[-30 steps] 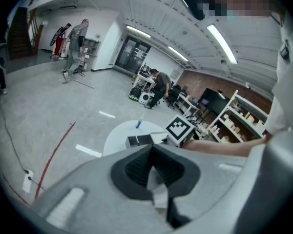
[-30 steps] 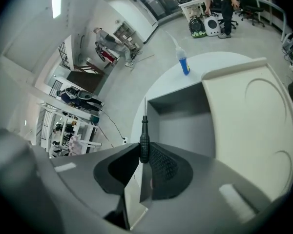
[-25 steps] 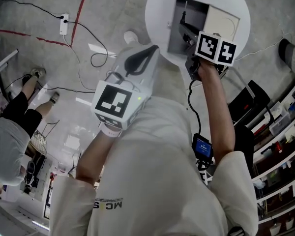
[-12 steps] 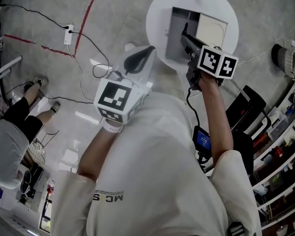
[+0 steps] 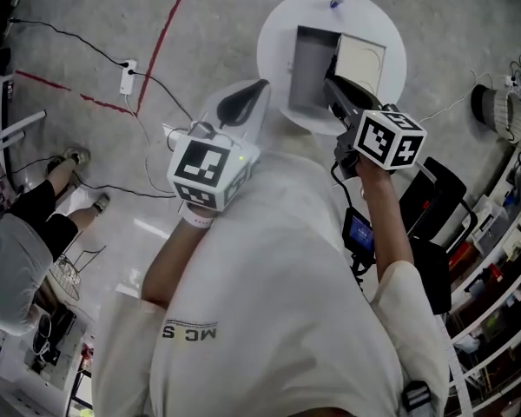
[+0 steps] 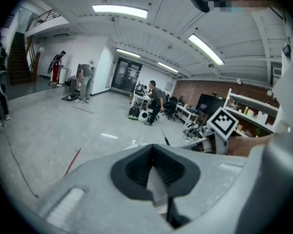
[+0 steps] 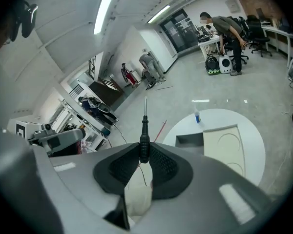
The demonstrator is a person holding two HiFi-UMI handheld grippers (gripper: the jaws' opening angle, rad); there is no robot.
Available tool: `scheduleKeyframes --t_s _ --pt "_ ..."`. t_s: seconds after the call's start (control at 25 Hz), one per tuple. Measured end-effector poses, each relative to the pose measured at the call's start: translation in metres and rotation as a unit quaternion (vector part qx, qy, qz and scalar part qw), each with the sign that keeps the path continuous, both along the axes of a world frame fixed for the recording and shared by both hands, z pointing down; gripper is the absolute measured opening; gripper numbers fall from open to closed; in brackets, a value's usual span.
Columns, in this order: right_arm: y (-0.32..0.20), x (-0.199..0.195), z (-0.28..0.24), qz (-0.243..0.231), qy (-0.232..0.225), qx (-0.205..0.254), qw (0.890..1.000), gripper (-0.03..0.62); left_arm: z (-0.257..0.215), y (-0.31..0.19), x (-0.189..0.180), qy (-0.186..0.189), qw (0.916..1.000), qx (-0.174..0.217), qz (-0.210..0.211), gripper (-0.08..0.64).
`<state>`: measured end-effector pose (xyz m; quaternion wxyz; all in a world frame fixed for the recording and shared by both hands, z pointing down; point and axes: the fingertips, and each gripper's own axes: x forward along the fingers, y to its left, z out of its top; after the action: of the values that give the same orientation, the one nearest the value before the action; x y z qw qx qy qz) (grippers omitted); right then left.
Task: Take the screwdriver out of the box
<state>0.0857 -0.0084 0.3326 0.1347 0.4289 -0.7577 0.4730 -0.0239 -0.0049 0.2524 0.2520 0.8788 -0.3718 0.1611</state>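
Note:
My right gripper (image 7: 144,153) is shut on the black handle of a thin screwdriver (image 7: 144,138), whose metal shaft points up past the jaw tips. In the head view this gripper (image 5: 336,85) hangs over the near edge of the round white table (image 5: 278,33), just short of the open grey box (image 5: 311,63) with its cream lid laid back to the right. My left gripper (image 5: 246,101) is held in front of my chest, left of the table and apart from the box. Its jaws (image 6: 153,149) are shut with nothing between them.
A small blue-capped bottle (image 7: 197,115) stands at the table's far edge. On the floor to the left lie a power strip (image 5: 128,64) with cables and a red line (image 5: 169,24). A person (image 5: 22,233) stands far left; shelves (image 5: 504,259) line the right.
My right gripper has pulled back from inside the box toward my body, carrying the screwdriver with it. The left gripper has hardly moved.

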Motion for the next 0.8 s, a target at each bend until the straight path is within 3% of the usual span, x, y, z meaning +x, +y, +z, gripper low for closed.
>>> scheduleKeyframes --t_s 0.36,0.8 --pt "0.011 0.018 -0.075 -0.01 0.015 0.114 0.993 0.064 -0.034 0.013 0.014 -0.002 0.9993 0.036 0.006 0.002" --pt "0.013 0.016 -0.129 -0.046 0.057 0.224 0.972 0.064 -0.06 -0.006 -0.008 0.001 0.9977 0.067 -0.009 0.002"
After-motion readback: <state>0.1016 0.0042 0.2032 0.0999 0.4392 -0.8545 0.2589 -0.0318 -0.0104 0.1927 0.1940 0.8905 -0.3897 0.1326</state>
